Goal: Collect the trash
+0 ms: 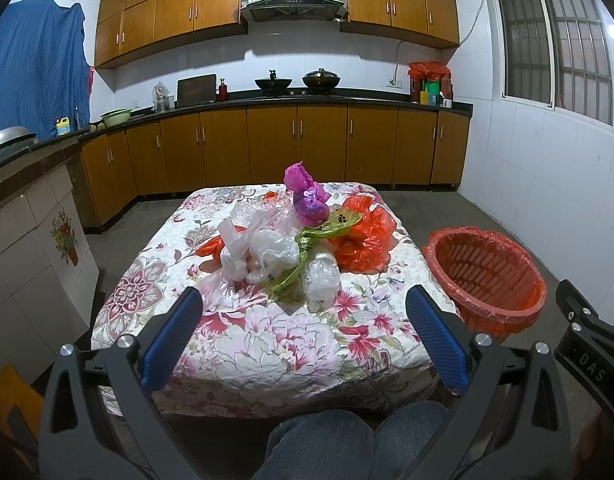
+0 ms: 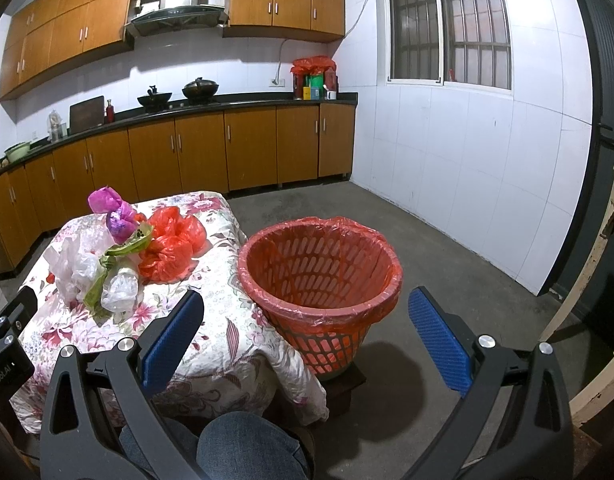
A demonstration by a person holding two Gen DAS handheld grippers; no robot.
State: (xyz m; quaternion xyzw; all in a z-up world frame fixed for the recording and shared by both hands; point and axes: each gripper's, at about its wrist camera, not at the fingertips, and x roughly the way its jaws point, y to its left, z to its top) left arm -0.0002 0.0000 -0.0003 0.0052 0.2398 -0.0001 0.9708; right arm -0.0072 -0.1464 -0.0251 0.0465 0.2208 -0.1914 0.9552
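A heap of crumpled plastic bags lies on the floral tablecloth [image 1: 291,344]: white bags [image 1: 263,258], a clear bag [image 1: 322,276], a green bag [image 1: 319,236], a red bag [image 1: 363,240] and a purple bag [image 1: 307,196]. The same heap shows in the right wrist view, with the red bag [image 2: 171,250] nearest the basket. A red basket lined with a red bag [image 1: 487,276] [image 2: 319,272] stands right of the table. My left gripper [image 1: 303,300] is open, short of the heap, nothing between its fingers. My right gripper [image 2: 307,304] is open, in front of the basket.
Wooden cabinets and a dark counter [image 1: 307,100] with woks run along the far wall. The concrete floor [image 2: 447,240] spreads right of the basket. A person's knees in jeans [image 1: 347,440] sit at the table's near edge. A pale cabinet [image 1: 35,248] stands left.
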